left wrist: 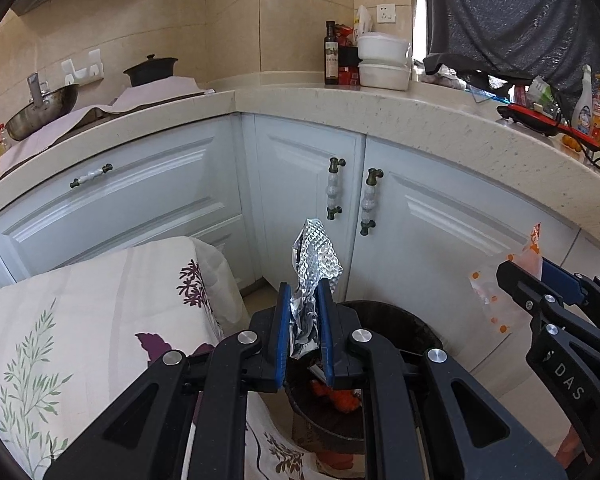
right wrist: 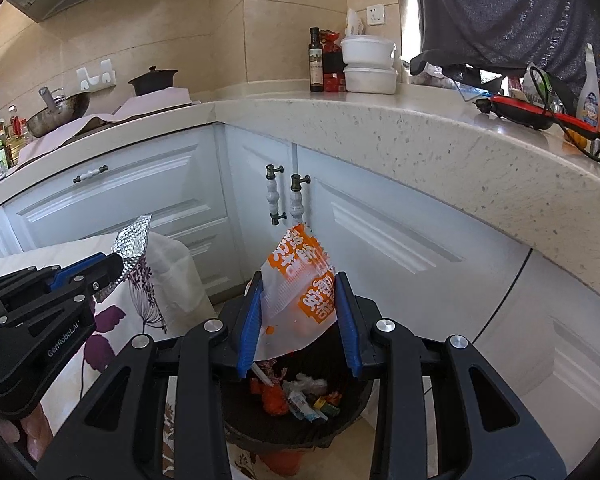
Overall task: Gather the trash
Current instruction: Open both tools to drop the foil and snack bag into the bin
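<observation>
Right now your left gripper [left wrist: 304, 320] tilts downward toward the black trash bin [left wrist: 400, 320], its blue jaws closed on a crumpled piece of silver foil [left wrist: 314, 264]. The foil stands up out of the jaws, its embossed upper part fanning above the fingertips, and it hangs over the near rim of the bin. In your right wrist view the same gripper enters from the left edge, level with and just beside the right one, with fingers of your hand [right wrist: 32, 428] showing beneath its body.

Your right gripper [right wrist: 300, 312] also points down at the bin, its jaws pressing on a clear plastic bag with orange print [right wrist: 300, 280]. The bag rises above the jaws and sags a little below them, directly over the bin's opening. Inside the bin lie orange scraps and small wrappers [right wrist: 300, 396].

To your left stands something draped in a floral cloth [left wrist: 80, 320], touching or just beside the bin. Behind the bin are white cabinet doors [left wrist: 300, 184], and above them a speckled table [left wrist: 380, 108] carrying a dark bottle [left wrist: 331, 54] and two stacked white containers [left wrist: 384, 62].
</observation>
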`<state>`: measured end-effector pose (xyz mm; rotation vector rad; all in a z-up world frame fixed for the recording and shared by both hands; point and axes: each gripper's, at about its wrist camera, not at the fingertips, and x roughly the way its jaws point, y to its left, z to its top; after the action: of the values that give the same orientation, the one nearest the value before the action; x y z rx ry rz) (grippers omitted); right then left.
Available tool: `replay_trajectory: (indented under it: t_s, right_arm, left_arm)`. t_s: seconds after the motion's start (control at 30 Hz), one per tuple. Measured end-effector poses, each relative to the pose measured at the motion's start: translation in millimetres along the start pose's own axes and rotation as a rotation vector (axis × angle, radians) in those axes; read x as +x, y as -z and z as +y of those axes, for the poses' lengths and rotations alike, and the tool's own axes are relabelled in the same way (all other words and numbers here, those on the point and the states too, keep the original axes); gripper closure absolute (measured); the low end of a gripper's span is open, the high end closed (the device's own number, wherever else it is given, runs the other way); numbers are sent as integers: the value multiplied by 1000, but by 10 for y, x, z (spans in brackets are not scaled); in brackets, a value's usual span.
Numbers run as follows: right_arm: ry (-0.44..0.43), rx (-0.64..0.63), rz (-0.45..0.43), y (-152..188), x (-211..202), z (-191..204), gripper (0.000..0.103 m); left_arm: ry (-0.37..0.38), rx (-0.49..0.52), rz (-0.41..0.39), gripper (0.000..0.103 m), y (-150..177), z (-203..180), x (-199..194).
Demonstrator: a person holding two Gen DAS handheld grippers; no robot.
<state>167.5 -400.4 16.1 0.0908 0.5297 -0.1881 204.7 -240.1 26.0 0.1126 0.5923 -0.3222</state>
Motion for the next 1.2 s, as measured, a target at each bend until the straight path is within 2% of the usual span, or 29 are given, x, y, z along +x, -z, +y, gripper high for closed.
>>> replay_trajectory:
  t_s: [1.2]
  right_arm:
    - [15, 30, 22, 48, 341, -77, 69]
  left_arm:
    - [15, 7, 2, 89, -20, -86, 273]
